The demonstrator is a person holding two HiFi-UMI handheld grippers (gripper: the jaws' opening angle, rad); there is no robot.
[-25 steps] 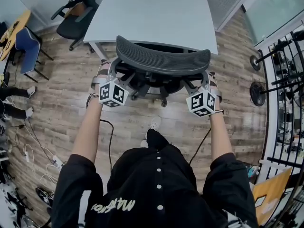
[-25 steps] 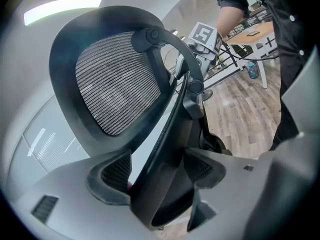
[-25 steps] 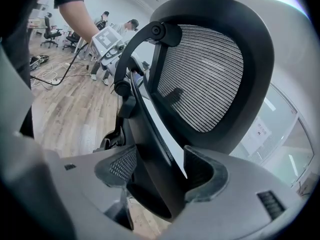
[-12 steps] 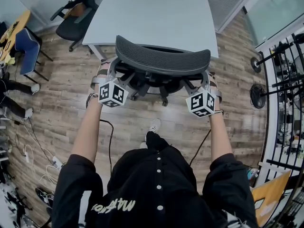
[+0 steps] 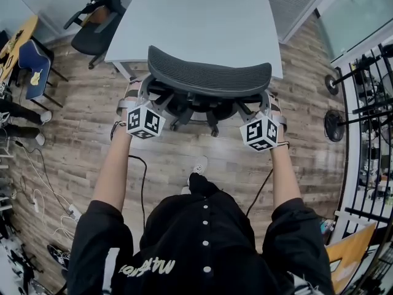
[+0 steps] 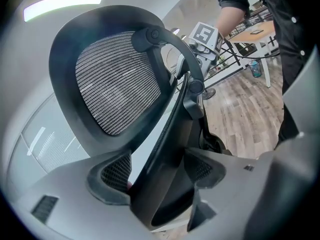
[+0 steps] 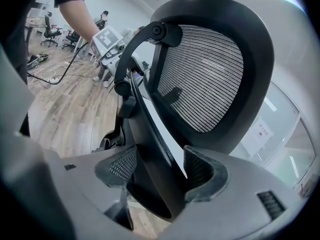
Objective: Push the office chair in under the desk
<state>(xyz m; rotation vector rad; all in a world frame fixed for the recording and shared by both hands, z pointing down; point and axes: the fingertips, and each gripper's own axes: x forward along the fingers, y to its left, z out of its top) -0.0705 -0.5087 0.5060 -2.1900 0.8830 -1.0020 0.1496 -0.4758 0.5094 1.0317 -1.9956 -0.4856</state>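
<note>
1. As left gripper [image 6: 159,180] & right gripper [image 7: 156,176] fingers pinch its back frame, black mesh office chair [image 5: 209,77] sits w/ backrest at pale grey tabletop [image 5: 196,17] edge.
2. Push looks nearly done; next: short fwd shove.

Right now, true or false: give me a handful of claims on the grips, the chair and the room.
1. The left hand-held gripper and the right hand-held gripper are both shut on the back frame of the office chair. True.
2. The backrest is solid leather. False: it is open mesh in a dark rim.
3. A second black chair stands by the far left corner of the desk. True.
4. The floor is carpeted. False: it is wood planks.
5. The office chair faces away from the desk. False: its backrest is toward the person and its seat toward the desk.
</note>
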